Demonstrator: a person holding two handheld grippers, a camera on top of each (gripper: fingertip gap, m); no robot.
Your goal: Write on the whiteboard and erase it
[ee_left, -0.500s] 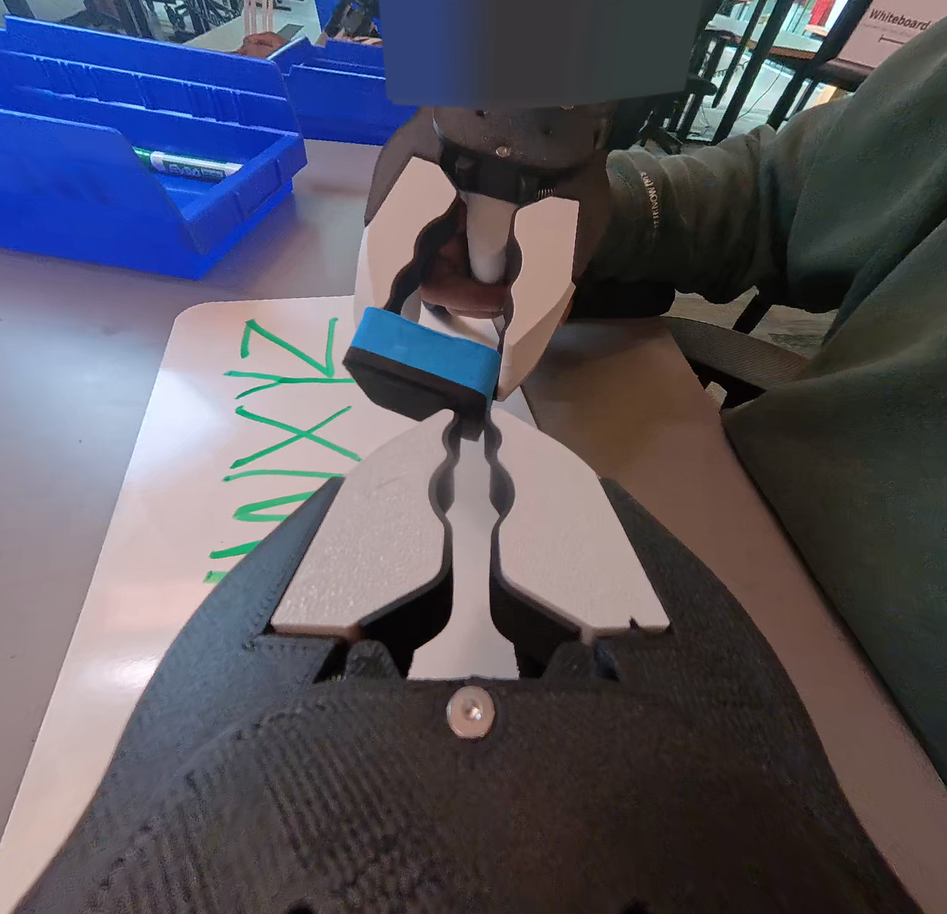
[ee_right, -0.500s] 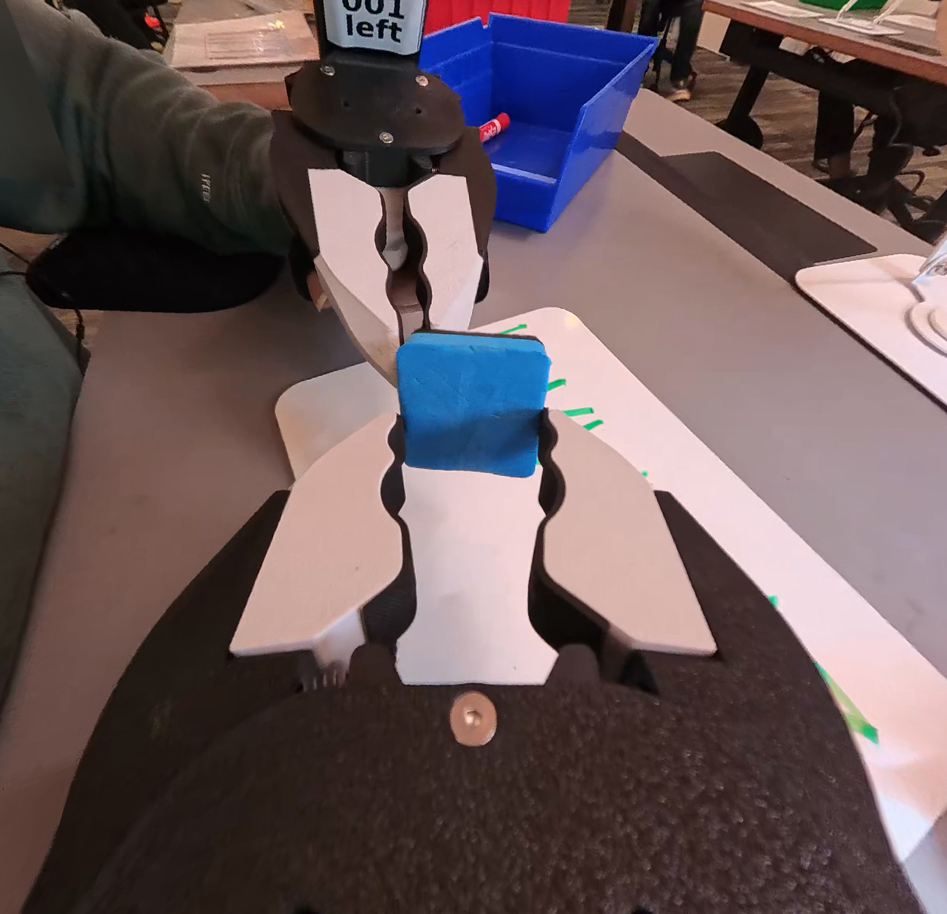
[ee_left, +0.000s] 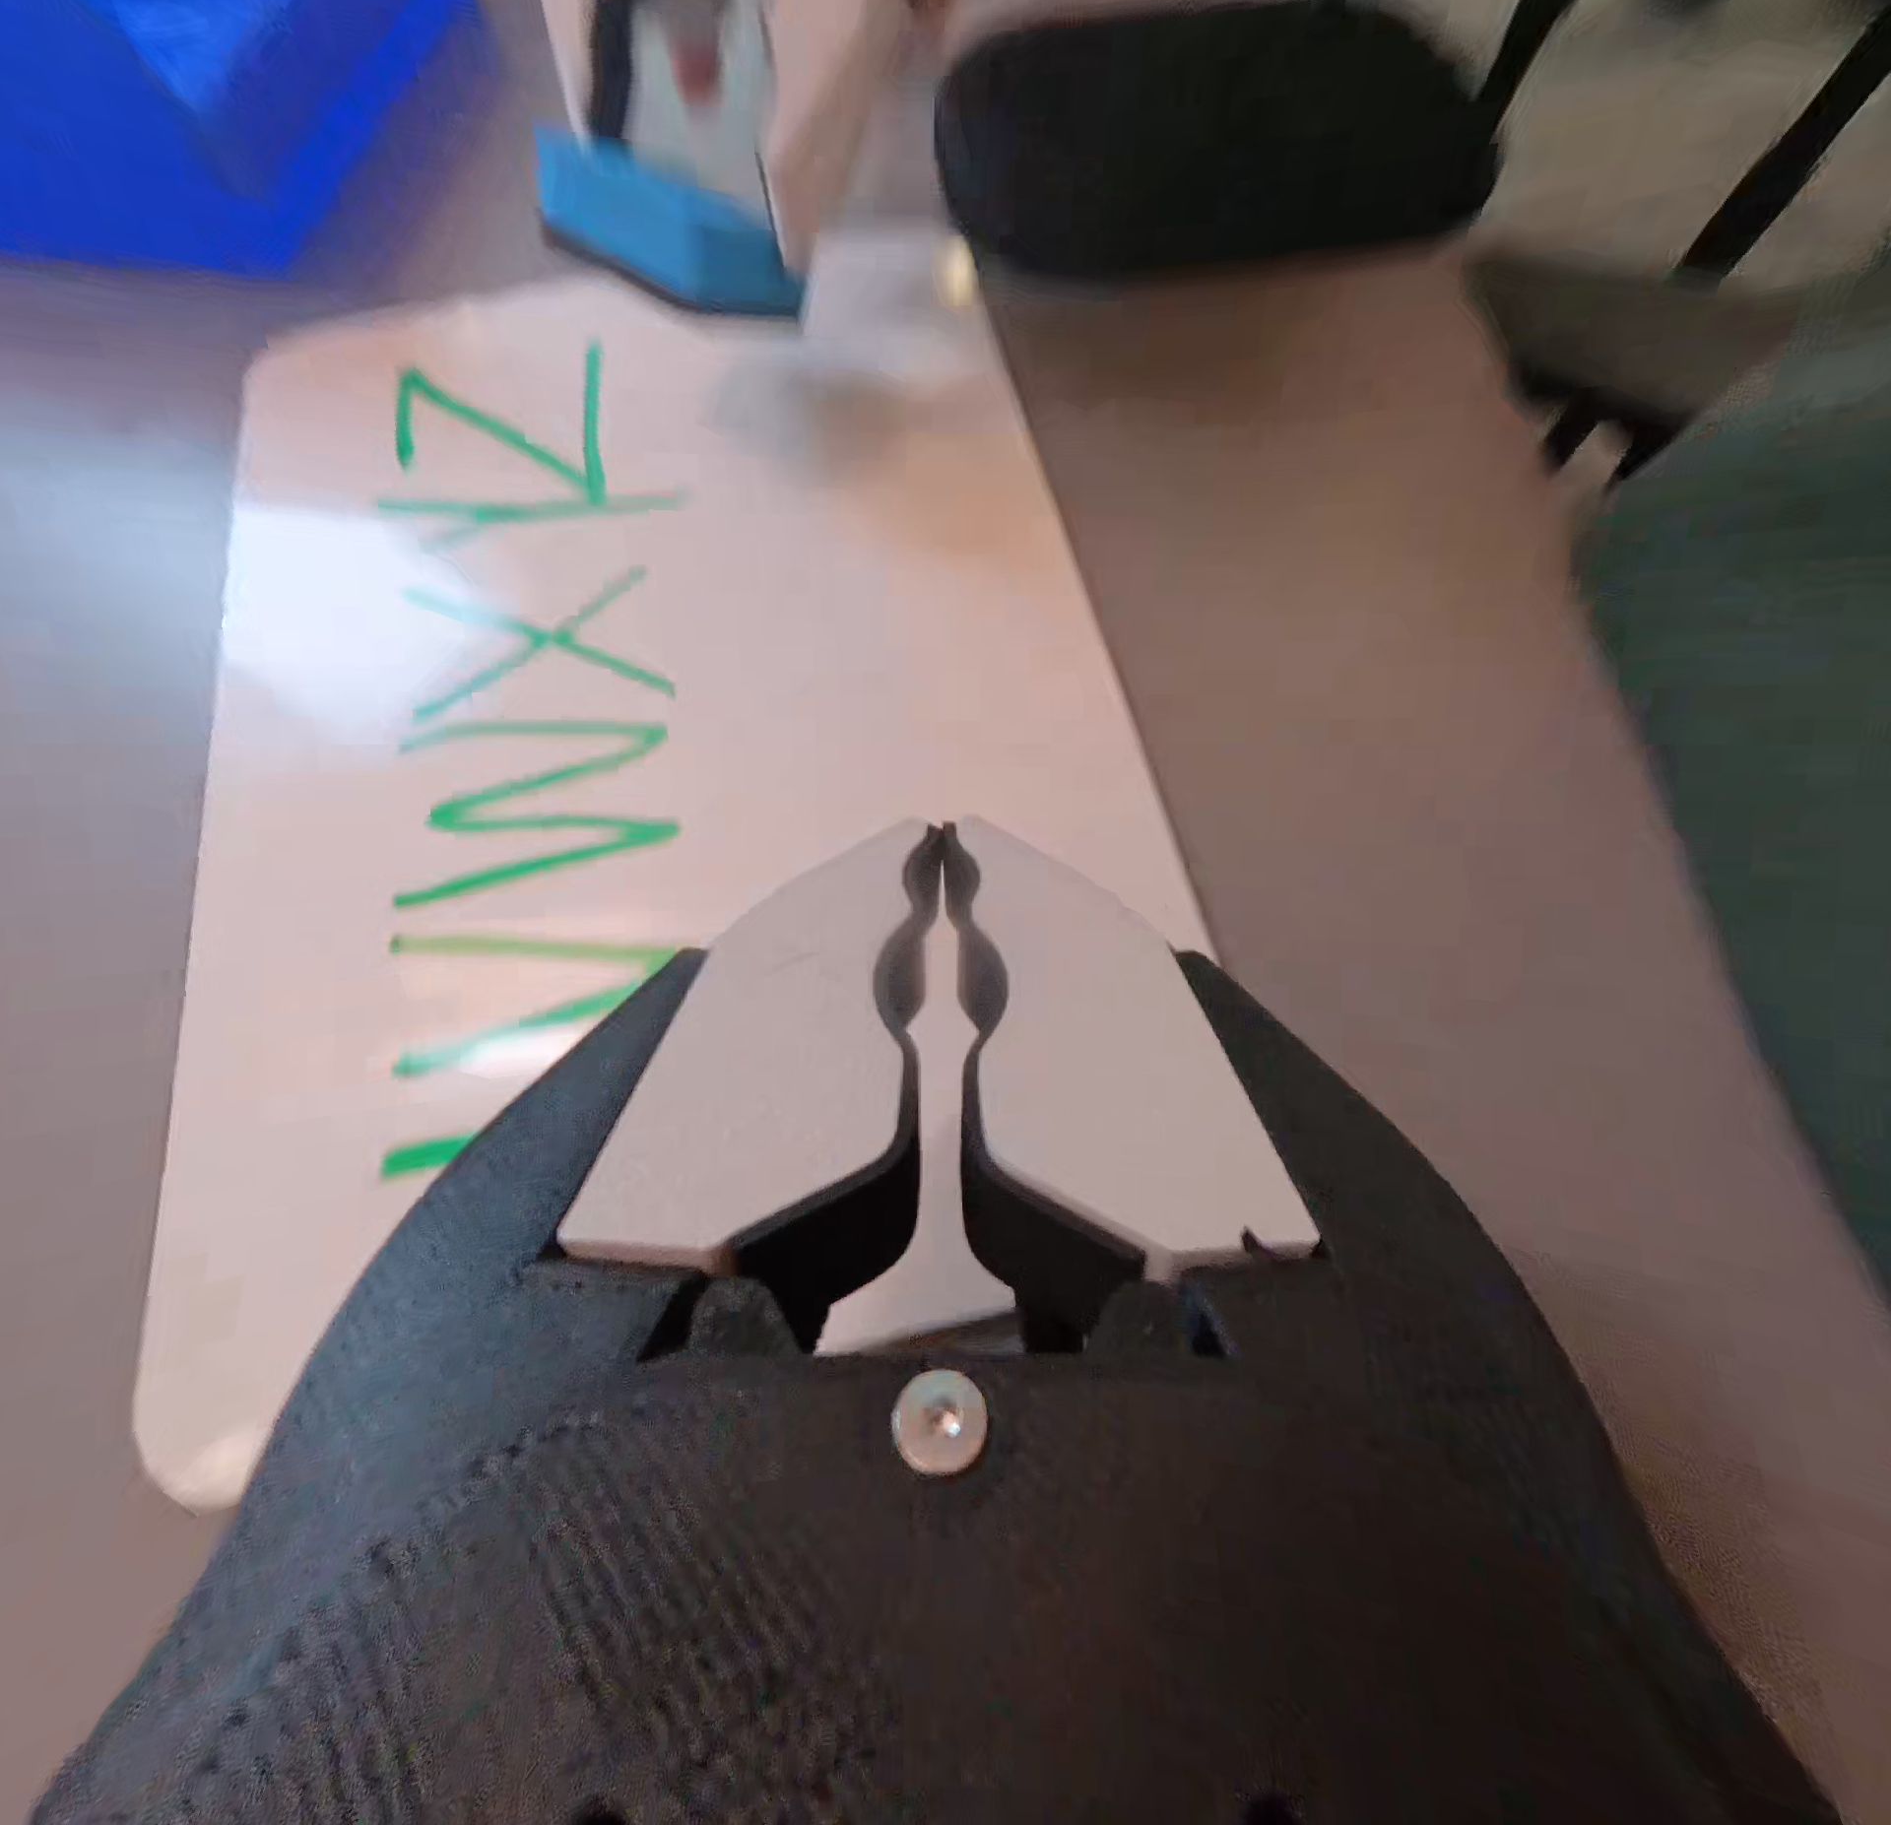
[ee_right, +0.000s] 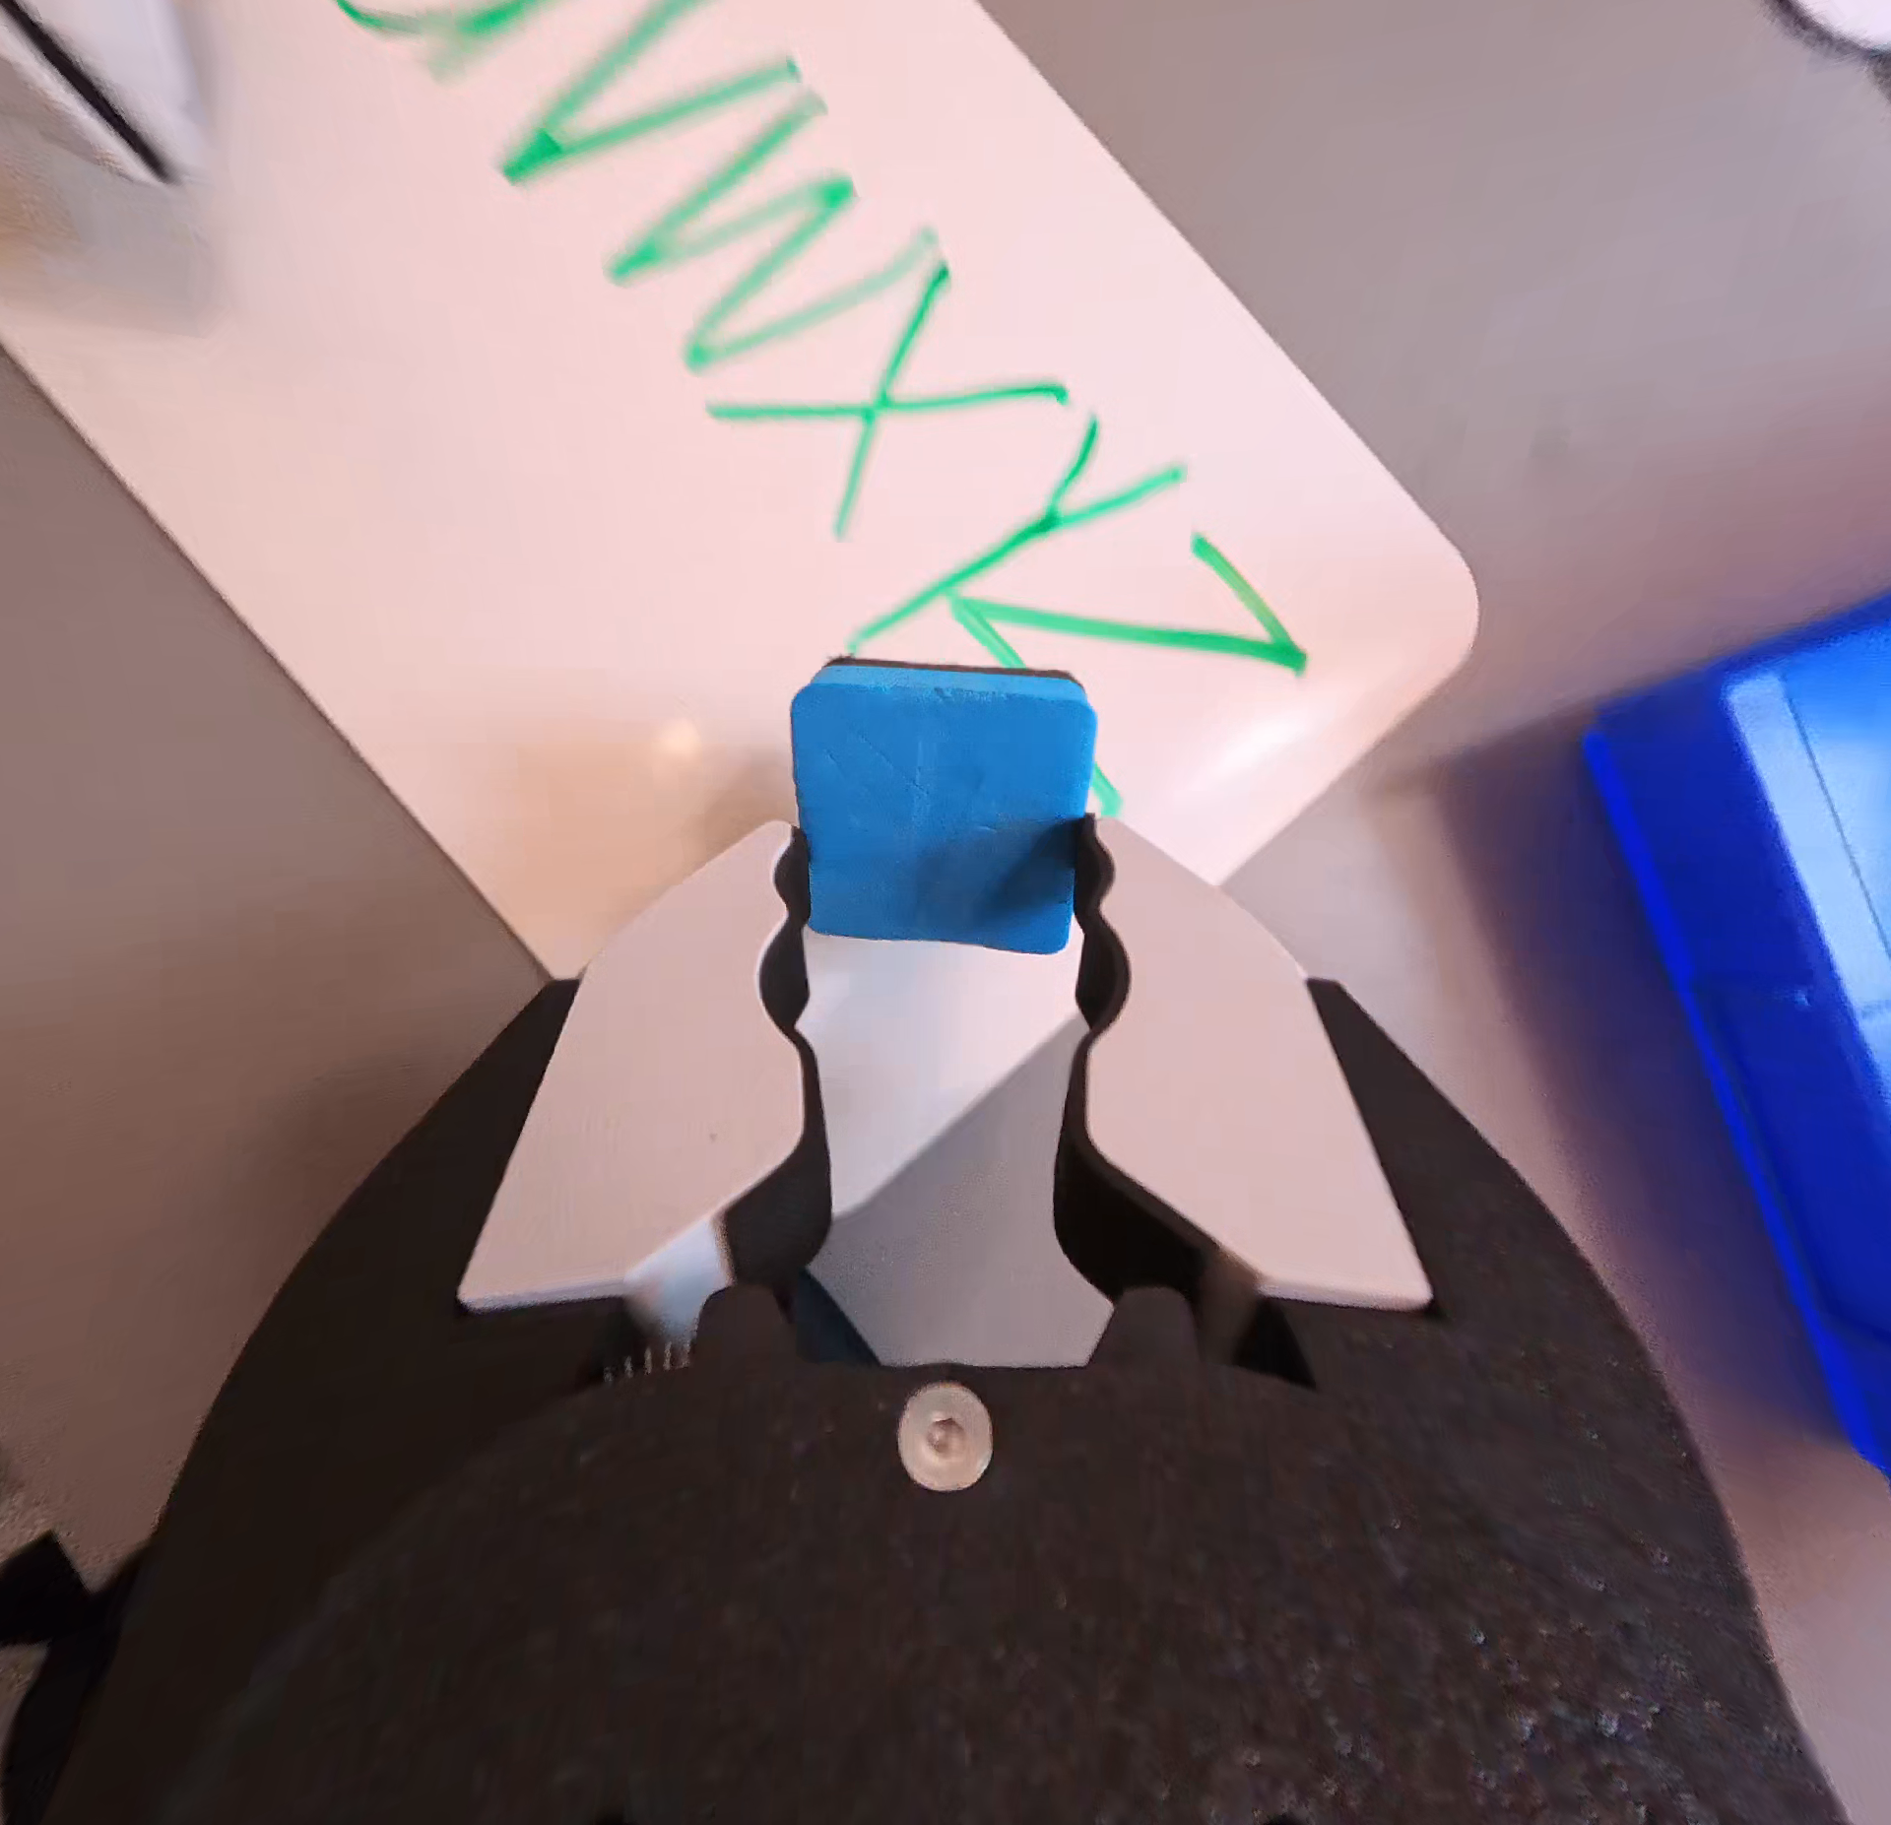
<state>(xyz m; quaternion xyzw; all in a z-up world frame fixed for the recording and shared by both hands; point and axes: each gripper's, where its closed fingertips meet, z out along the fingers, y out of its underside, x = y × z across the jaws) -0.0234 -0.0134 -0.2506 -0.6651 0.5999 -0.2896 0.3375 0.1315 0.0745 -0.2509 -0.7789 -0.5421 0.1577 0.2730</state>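
We hold the eraser (ee_right: 939,814) in the right gripper (ee_right: 939,886), at the centre of the right wrist frame; the jaws stand about a third open, pressed on its two side edges, with most of the blue block sticking out past the fingertips. It sits at the near end of the whiteboard (ee_right: 532,507), right by the last green marks (ee_right: 880,415), which run from there to the upper left of the frame; whether the dark felt underside touches the board we cannot tell. In the left wrist frame the same eraser (ee_left: 665,231) shows blurred at the upper middle, past the far end of the board (ee_left: 890,650).

The left gripper (ee_left: 943,834) is empty, its jaws closed almost tip to tip, hovering over the board's lower half beside the marks (ee_left: 532,753).

We judge the eraser light and soft, a foam body that gives under a squeeze; the side grip looks right, though a hold nearer its middle would resist twisting when the felt drags. The board looks thin, smooth and liable to slide on the table (ee_right: 1433,241), so the left gripper may need to pin it. A blue bin (ee_right: 1760,957) lies at the right edge.
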